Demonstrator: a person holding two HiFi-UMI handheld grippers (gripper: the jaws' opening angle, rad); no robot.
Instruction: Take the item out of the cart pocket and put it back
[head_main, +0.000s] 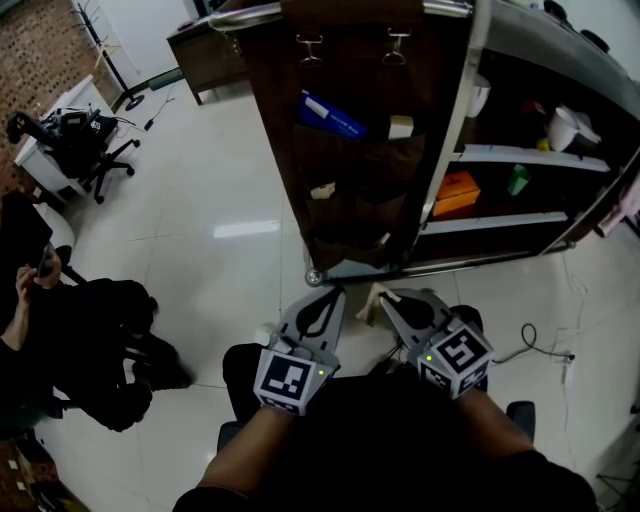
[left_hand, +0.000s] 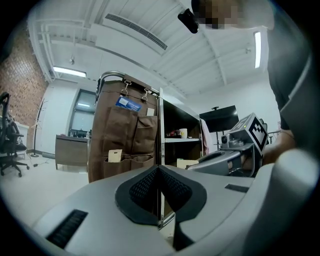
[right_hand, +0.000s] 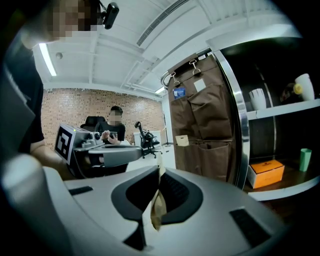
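**Card out of the pocket, return trip ahead**

Head view: the right claw (head_main: 386, 298) is clenched on a tan card (head_main: 370, 302), low and just short of the bottom corner of the cart (head_main: 462, 110). The left claw (head_main: 324, 296) sits beside it. The brown pocket organiser (head_main: 345, 160) hangs on the cart's end.

Left gripper view: the left claw (left_hand: 159, 175) is clenched, pads together with nothing between them.

Right gripper view: the card (right_hand: 157, 207) stands edge-on between the pads, with the organiser (right_hand: 205, 125) ahead and well apart.

The taking-out looks done. Next, the card likely has to be lifted to a pocket mouth, lined up with the slot and slid in before release. I cannot tell which pocket.
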